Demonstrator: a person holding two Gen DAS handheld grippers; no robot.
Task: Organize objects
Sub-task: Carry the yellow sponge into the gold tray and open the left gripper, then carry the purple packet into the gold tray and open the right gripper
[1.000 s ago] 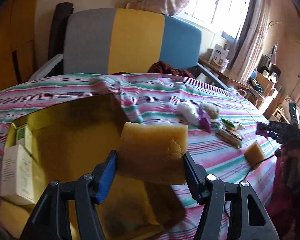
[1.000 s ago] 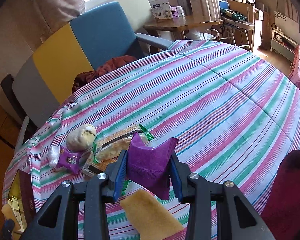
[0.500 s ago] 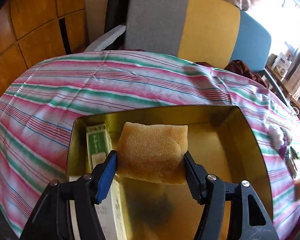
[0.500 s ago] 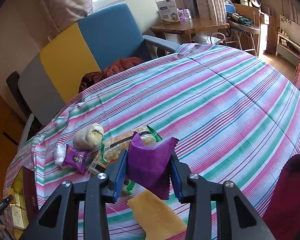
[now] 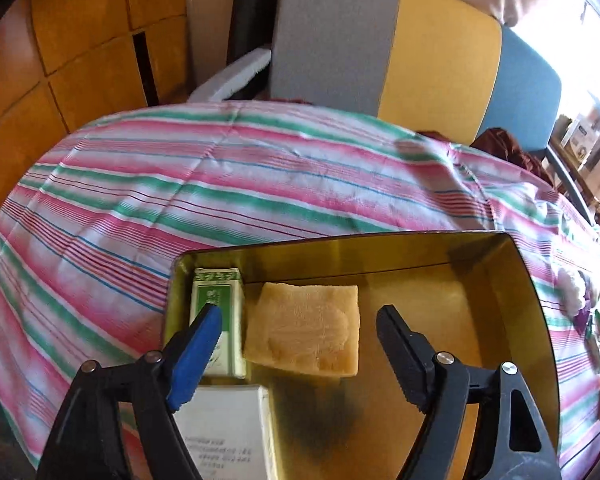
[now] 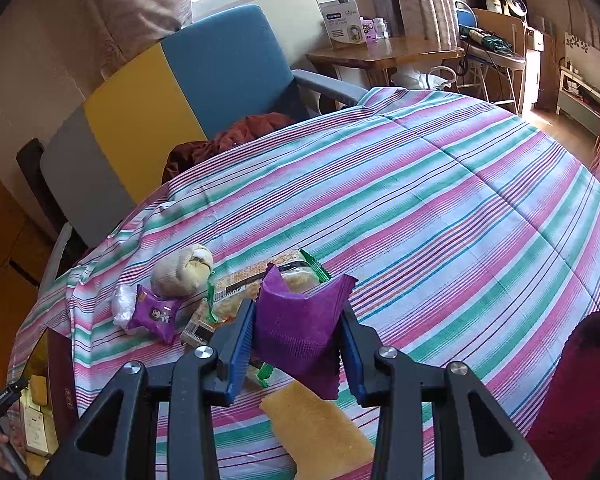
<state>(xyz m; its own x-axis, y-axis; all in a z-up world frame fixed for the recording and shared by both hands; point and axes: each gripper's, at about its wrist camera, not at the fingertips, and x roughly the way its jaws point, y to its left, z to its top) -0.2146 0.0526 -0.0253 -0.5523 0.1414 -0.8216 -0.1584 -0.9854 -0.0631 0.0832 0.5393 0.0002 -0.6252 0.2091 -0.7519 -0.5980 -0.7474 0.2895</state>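
Sponge (image 5: 304, 326) is lying in the gold tin (image 5: 380, 252) beside a green box (image 5: 216, 308); my left tongs (image 5: 300, 334) have just been opening, nothing clamped; my right tongs (image 6: 298, 342) are pinching a purple cloth (image 6: 300, 328)

A: Describe the left gripper (image 5: 298, 320).

B: Black plastic frame with triangular cut-outs and silver round screws at the pivots. One finger (image 5: 198, 354) carries a blue ribbed pad; the other shows black serrations.

A: And the right gripper (image 6: 298, 344)?

B: Same black frame, silver screws, triangular cut-outs. Both of its fingers (image 6: 240, 354) bear blue ribbed pads on the inner faces.
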